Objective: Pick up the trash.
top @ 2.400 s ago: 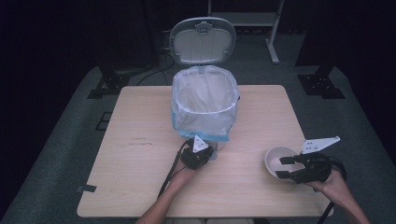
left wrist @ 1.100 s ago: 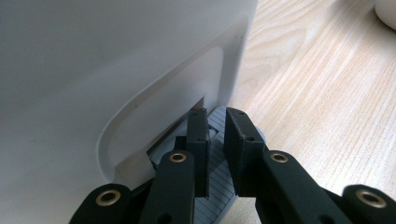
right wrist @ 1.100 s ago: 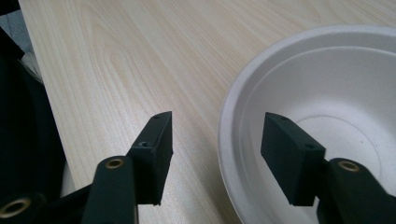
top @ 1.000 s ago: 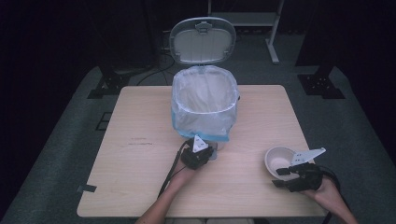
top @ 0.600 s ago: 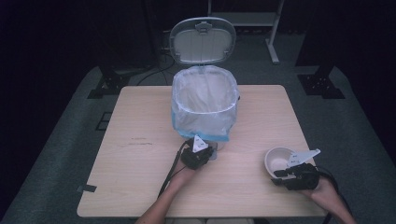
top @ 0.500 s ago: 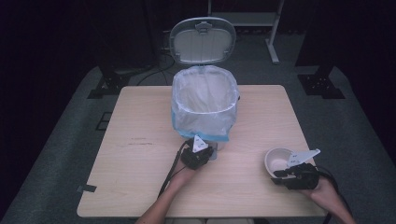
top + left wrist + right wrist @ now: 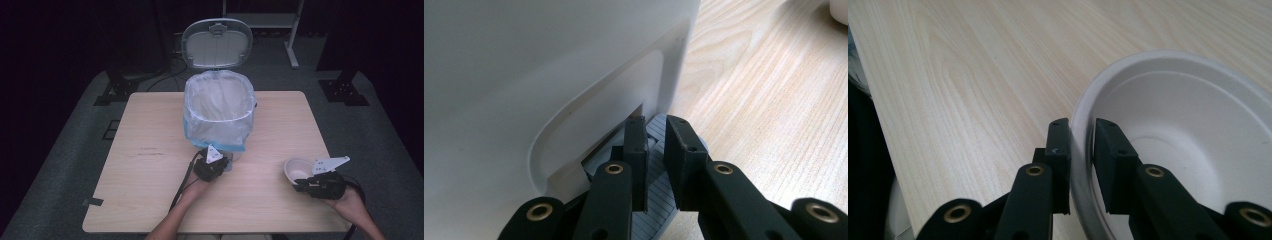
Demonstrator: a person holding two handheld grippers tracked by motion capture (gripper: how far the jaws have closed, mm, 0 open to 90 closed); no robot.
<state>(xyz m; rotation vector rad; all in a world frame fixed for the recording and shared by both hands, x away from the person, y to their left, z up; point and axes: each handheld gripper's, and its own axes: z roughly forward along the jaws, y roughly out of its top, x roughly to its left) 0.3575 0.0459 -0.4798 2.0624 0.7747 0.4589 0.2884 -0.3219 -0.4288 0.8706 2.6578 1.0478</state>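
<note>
Right tool (image 7: 1077, 134) sits at the near right of the surface (image 7: 150, 150), its jaws straddling the rim of the white paper bowl (image 7: 1188, 150), one outside the wall and one inside, nearly closed on it though a sliver of gap shows on the inner side, so the grasp looks just about made rather than firm. The bowl (image 7: 298, 169) rests on the surface, well apart from the bin (image 7: 218, 112), which stands mid-surface with a clear liner bag and its lid (image 7: 217, 42) tipped up and open. Left tool (image 7: 653, 135) is down at the foot of the bin, jaws narrowly parted and empty, pressing on the grey ribbed pedal (image 7: 651, 200) that pokes from the slot in the bin's base; that seems to be what holds the lid up. The step in hand reads as taking hold of the bowl. Next it calls for a firm pinch on the rim, a clean lift, and a carry across to the open bin while the left keeps the pedal down.
</note>
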